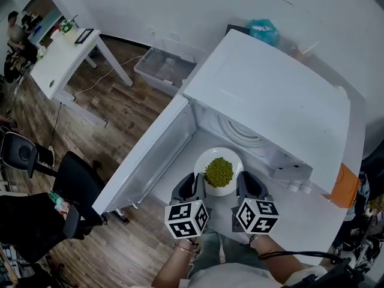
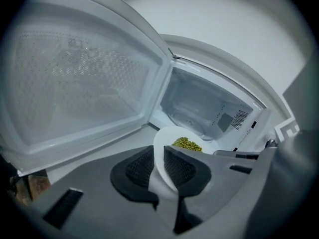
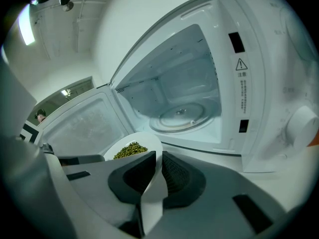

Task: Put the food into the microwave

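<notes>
Near end: left tongs [image 2: 158, 166] were clamped narrow on the left rim of the plate [image 2: 160, 146], rim edge sandwiched between the pads. Right tongs [image 3: 158, 176] were the same on the opposite rim. So it was a two-sided carry, with both tongs level with each other and neither nearer the target than the other.

The plate hung between them, roughly level in the head view. The food [image 1: 219, 171], a heap of small green bits, sat in the plate's middle and clear of both grips.

Key relation: the microwave [image 1: 276, 101] cavity lay straight ahead of both tongs, just beyond the plate's far rim. The plate was at the mouth of the opening, above the bench [image 1: 300, 221] and the sill, and not yet over the turntable [image 3: 184, 116].

The door [image 1: 150, 155] was swung fully out to the left and stood beside the left tongs, apart from them. The control-panel side of the housing flanked the right tongs.

My read: the transport step was nearly done and the insert not yet made. The next move would be a straight push forward along the tongs' own axis, then a lowering onto the turntable. The main risk I saw was the left tongs brushing the door, or the plate tilting if one side led.
</notes>
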Tool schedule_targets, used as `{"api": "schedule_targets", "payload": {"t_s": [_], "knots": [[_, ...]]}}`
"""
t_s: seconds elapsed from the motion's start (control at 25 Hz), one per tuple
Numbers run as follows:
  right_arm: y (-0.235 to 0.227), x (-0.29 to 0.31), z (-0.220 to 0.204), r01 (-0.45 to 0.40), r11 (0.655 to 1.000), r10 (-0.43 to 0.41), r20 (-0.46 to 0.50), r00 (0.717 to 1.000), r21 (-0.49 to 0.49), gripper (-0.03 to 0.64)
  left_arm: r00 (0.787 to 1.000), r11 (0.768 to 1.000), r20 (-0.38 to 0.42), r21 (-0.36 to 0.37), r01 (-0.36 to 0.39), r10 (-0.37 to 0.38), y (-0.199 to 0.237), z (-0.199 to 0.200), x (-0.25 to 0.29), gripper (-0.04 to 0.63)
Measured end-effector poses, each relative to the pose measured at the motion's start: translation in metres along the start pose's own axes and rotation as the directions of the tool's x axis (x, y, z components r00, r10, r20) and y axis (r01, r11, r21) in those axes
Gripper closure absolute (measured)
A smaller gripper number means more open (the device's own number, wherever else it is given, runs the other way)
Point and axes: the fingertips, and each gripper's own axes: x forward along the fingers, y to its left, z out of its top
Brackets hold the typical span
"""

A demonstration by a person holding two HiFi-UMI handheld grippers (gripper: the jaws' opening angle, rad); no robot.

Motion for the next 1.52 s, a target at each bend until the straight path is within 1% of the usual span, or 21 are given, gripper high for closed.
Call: {"api": "schedule_targets", "payload": {"t_s": [0.32,0.68,0.88,1.08,1.52], "knots": [[-0.009,0.000,0.023,0.030,0.999,-0.032,0.055,0.998,0.031,0.566,0.999,0.999,0.013,0.031,0.035,-0.036,-0.015,0.019,0.012,0.531],[-0.019,0.008,0.041,0.069,0.996,-0.075,0.103,0.992,0.056,0.566,0.997,0.995,0.029,0.071,0.073,-0.075,-0.025,0.042,0.038,0.531],[-0.022,0.016,0.055,0.089,0.994,-0.096,0.137,0.986,0.056,0.566,0.995,0.991,0.041,0.102,0.091,-0.096,-0.029,0.056,0.054,0.531],[-0.026,0.024,0.068,0.108,0.992,-0.119,0.166,0.979,0.072,0.566,0.992,0.988,0.054,0.115,0.105,-0.112,-0.033,0.070,0.070,0.531],[-0.042,0.043,0.078,0.160,0.982,-0.178,0.198,0.964,0.103,0.566,0.989,0.981,0.057,0.147,0.130,-0.139,-0.041,0.081,0.100,0.531]]}}
